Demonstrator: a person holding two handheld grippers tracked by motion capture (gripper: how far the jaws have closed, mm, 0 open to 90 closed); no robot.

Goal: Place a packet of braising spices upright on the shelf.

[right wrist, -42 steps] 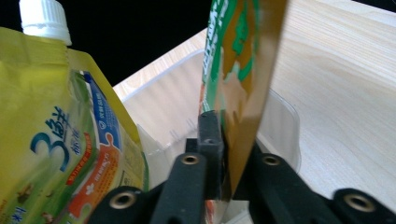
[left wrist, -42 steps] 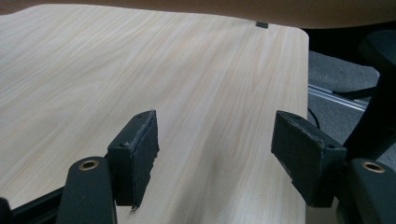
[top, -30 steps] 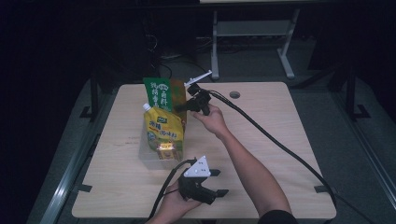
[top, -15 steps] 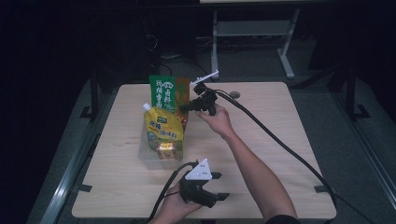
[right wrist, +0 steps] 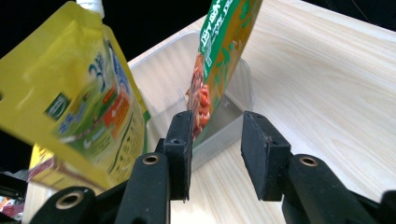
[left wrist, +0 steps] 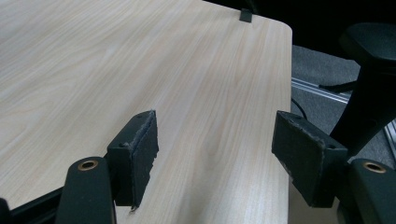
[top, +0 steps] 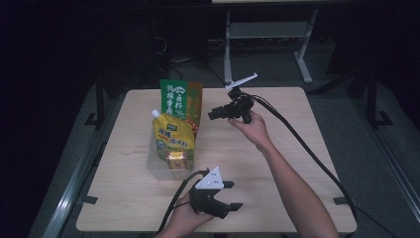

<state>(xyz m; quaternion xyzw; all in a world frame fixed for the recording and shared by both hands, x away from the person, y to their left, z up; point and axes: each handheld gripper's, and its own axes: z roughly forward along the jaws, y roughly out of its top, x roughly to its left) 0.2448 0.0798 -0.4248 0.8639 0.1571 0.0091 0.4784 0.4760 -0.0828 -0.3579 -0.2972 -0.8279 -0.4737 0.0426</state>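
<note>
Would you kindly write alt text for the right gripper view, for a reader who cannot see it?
The right gripper, fingers apart and holding nothing, faces a clear plastic tub on a pale wooden table. A green and orange packet and a yellow spouted pouch stand in the tub.

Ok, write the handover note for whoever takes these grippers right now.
Right gripper: jaws have just been opening, nothing between them, held beside the green packet.
Left gripper: open, empty, low over the near edge of the table.
Things: green packet stands upright at the far end of the clear tub; yellow pouch leans in the tub in front of it.
Done: both packs are in the tub.
Left: probably just draw the right hand back; check the packet stays up.
</note>
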